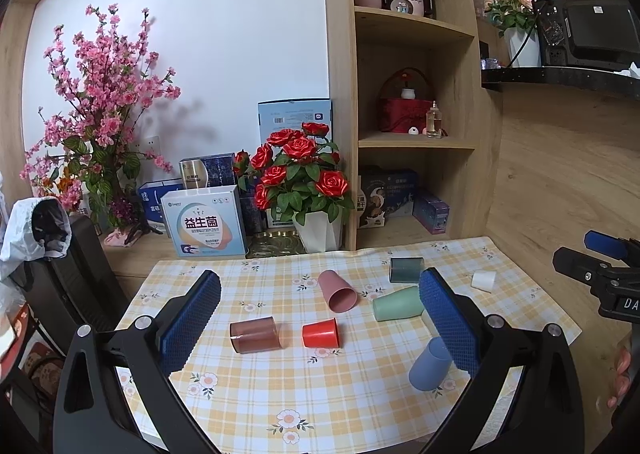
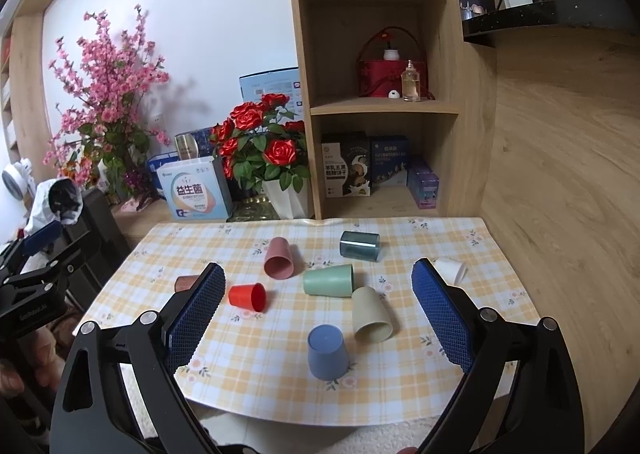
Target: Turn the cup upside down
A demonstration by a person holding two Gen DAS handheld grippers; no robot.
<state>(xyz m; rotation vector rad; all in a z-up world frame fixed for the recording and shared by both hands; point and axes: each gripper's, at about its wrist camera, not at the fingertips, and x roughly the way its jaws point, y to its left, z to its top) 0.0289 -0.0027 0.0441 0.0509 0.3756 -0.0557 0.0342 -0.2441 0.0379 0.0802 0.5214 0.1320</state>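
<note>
Fingers (image 2: 440, 318) of both grippers spread wide w/ nothing held above surface (image 2: 260, 382); crowded cups risk knocking blue cup (image 2: 327, 352) on approach.

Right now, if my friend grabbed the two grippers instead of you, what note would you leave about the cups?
Left gripper: open, holding nothing, above the checked tablecloth.
Right gripper: open, holding nothing as well.
Done: the blue cup stands upside down near the front edge.
Left: seven cups lie on their sides: red cup, pink cup, green cup, beige cup, dark teal cup, brown cup and white cup.
The beige one lies closest to the right gripper, so it may be easiest next.
</note>
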